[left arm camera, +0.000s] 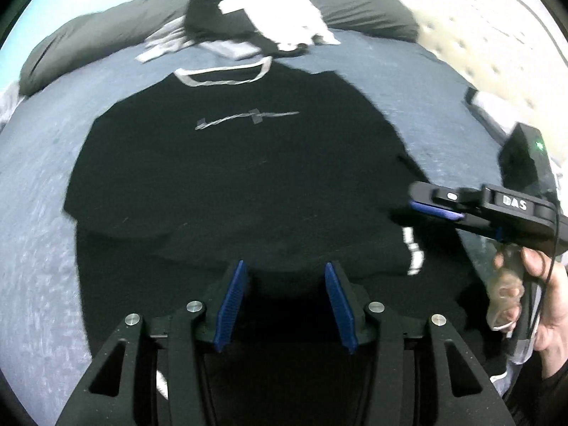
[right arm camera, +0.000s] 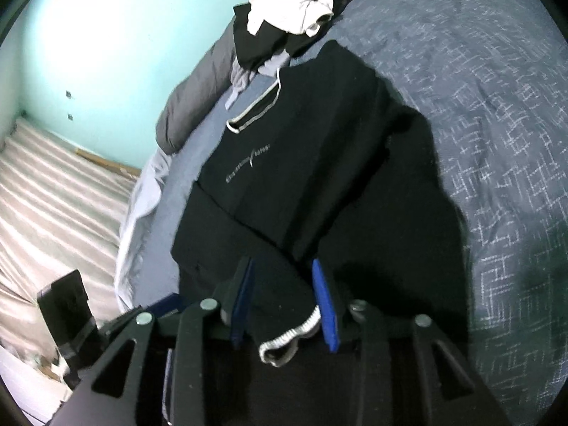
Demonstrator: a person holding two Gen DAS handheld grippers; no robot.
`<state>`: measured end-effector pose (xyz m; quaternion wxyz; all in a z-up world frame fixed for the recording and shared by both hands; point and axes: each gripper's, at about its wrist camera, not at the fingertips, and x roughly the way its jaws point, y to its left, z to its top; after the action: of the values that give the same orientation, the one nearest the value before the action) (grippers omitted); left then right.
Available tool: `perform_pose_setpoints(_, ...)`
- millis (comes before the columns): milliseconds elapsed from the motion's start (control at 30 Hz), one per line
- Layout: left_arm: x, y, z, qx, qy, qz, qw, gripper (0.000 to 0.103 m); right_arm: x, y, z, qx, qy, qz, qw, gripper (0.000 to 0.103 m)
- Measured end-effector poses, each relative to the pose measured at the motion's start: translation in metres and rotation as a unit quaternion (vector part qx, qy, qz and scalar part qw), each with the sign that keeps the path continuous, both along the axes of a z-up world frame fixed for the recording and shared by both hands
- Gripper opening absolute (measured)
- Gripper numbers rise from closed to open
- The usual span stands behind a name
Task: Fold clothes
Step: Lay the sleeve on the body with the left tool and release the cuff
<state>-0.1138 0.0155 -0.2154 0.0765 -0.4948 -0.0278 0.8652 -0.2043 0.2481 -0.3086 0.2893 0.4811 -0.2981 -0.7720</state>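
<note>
I've got the black T-shirt lying flat on the blue-grey bed, collar at twelve o'clock, hem nearest me, so its long axis runs straight away from my left claw. That claw hangs parted over the hem with nothing between its pads. My right claw, in from three o'clock, stands partly parted around the sleeve's white-ribbed cuff (pads don't look to be pressing it). Right is nearer the sleeve, left nearer the hem, I'd say. The unfolded pile waits beyond the collar.
</note>
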Motion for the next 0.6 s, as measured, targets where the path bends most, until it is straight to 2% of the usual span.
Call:
perform_pose_setpoints(200,0.003,-0.045,-0.010,0.010,-0.010,0.059,0.9981,0.051,0.003,-0.022,-0.005,0.062,-0.002,0.038,0.997,0.034)
perform_pose_setpoints(333,0.004,-0.063,-0.015,0.008,-0.012,0.084,0.9964,0.051,0.007,-0.022,-0.014,0.061,-0.013,0.044,0.997,0.033)
perform_pose_setpoints(367,0.005,-0.067,-0.017,0.008,-0.014,0.088,0.9960,0.051,0.008,-0.023,-0.013,0.065,-0.008,0.047,0.997,0.030)
perform_pose_setpoints(433,0.005,-0.072,-0.021,0.007,-0.021,0.095,0.9952,0.051,0.011,-0.026,-0.009,0.071,0.002,0.055,0.996,0.012)
perform_pose_setpoints(500,0.006,-0.078,-0.026,0.009,-0.026,0.104,0.9942,0.051,0.015,-0.027,-0.005,0.076,0.016,0.058,0.995,0.003)
perform_pose_setpoints(600,0.007,-0.089,-0.032,0.017,-0.033,0.119,0.9921,0.051,0.020,-0.021,0.004,0.074,0.037,0.051,0.995,0.001)
